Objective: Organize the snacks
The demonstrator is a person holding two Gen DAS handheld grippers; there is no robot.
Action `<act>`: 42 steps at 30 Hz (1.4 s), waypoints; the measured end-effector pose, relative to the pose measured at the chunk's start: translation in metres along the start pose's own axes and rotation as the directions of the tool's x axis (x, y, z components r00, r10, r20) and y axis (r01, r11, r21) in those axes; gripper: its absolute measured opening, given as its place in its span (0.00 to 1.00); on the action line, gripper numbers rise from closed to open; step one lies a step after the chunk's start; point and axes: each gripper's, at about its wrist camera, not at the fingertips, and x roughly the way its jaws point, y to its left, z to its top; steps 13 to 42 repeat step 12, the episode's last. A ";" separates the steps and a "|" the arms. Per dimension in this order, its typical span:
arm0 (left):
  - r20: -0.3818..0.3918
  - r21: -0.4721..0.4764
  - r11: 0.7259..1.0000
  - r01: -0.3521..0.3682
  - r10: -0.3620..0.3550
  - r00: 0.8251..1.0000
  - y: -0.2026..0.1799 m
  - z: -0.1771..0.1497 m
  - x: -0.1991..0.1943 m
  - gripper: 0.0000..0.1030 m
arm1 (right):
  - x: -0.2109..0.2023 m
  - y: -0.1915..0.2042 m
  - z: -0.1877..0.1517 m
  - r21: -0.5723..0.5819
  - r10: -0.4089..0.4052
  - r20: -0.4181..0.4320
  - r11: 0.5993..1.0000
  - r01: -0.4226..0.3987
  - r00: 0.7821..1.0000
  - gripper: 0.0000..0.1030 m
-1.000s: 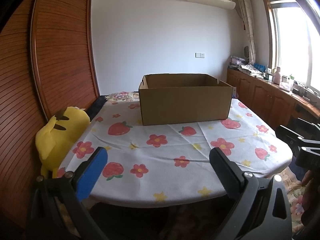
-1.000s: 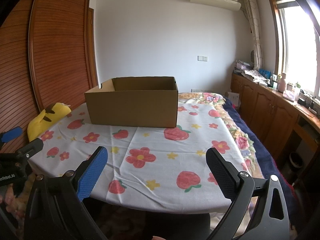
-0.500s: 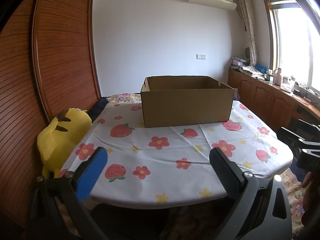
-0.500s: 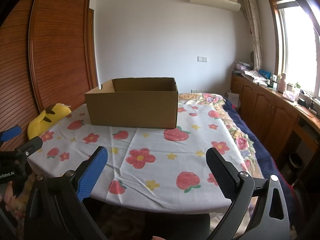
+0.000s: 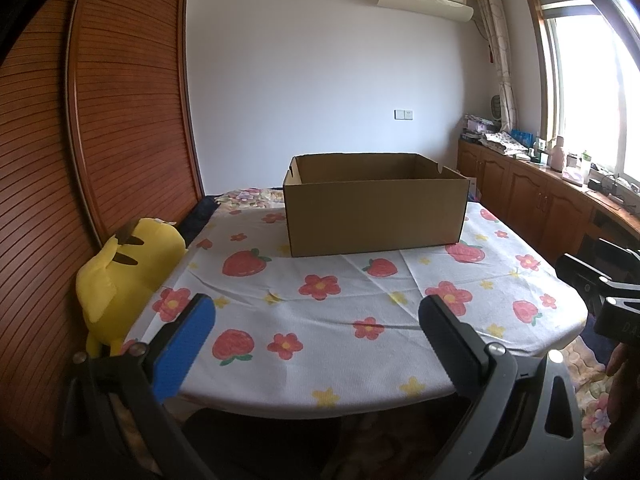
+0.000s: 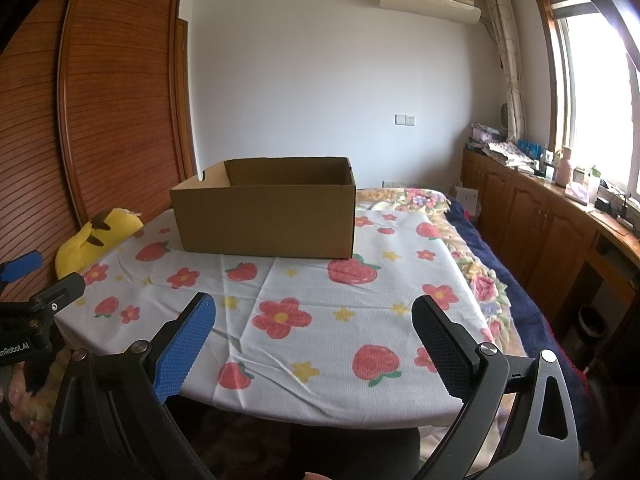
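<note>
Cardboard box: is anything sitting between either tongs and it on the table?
Nothing visible. Only bare flowered tablecloth lies between the open left tongs, the open right tongs and the cardboard box. The yellow plush toy sits off the table's left edge.

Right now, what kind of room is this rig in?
Likely a home bedroom: slatted wooden wardrobe doors, a yellow plush toy beside the strawberry-print tablecloth, and floral bedding behind.

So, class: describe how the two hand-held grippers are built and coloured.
Each hand-held gripper, left and right, has a black frame with silver screws and two long fingers: one with a blue dimpled pad, the other with a black one. White lettering marks the left one's body.
</note>
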 end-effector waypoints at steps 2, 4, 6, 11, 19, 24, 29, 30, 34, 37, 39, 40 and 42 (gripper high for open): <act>-0.002 -0.001 1.000 0.002 -0.002 1.000 0.000 0.000 0.000 1.00 | 0.000 0.000 0.000 0.000 0.000 0.001 1.000 0.000 1.000 0.97; -0.001 0.001 1.000 0.001 -0.001 1.000 0.000 -0.001 -0.001 1.00 | 0.000 0.000 0.000 0.001 0.000 0.001 1.000 0.000 1.000 0.97; -0.001 0.000 1.000 0.001 -0.001 1.000 0.000 0.000 0.000 1.00 | 0.000 0.000 0.000 0.000 -0.001 -0.001 1.000 0.001 1.000 0.97; -0.002 0.001 1.000 0.000 0.000 1.000 0.000 0.000 0.000 1.00 | 0.000 0.000 -0.001 0.000 -0.001 0.000 1.000 0.001 1.000 0.97; -0.002 0.001 1.000 0.000 0.000 1.000 0.000 -0.001 -0.001 1.00 | 0.000 -0.001 0.000 0.000 0.000 0.000 1.000 0.000 1.000 0.97; -0.002 0.001 1.000 0.000 0.000 1.000 0.000 -0.001 -0.001 1.00 | 0.000 -0.001 0.000 0.000 0.000 0.000 1.000 0.000 1.000 0.97; -0.002 0.001 1.000 0.000 0.000 1.000 0.000 -0.001 -0.001 1.00 | 0.000 -0.001 0.000 0.000 0.000 0.000 1.000 0.000 1.000 0.97; -0.002 0.001 1.000 0.000 0.000 1.000 0.000 -0.001 -0.001 1.00 | 0.000 -0.001 0.000 0.000 0.000 0.000 1.000 0.000 1.000 0.97; -0.002 0.001 1.000 0.000 0.000 1.000 0.000 -0.001 -0.001 1.00 | 0.000 -0.001 0.000 0.000 0.000 0.000 1.000 0.000 1.000 0.97; -0.002 0.001 1.000 0.000 0.000 1.000 0.000 -0.001 -0.001 1.00 | 0.000 -0.001 0.000 0.000 0.000 0.000 1.000 0.000 1.000 0.97; -0.002 0.001 1.000 0.000 0.000 1.000 0.000 -0.001 -0.001 1.00 | 0.000 -0.001 0.000 0.000 0.000 0.000 1.000 0.000 1.000 0.97; -0.002 0.001 1.000 0.000 0.000 1.000 0.000 -0.001 -0.001 1.00 | 0.000 -0.001 0.000 0.000 0.000 0.000 1.000 0.000 1.000 0.97; -0.002 0.001 1.000 0.000 0.000 1.000 0.000 -0.001 -0.001 1.00 | 0.000 -0.001 0.000 0.000 0.000 0.000 1.000 0.000 1.000 0.97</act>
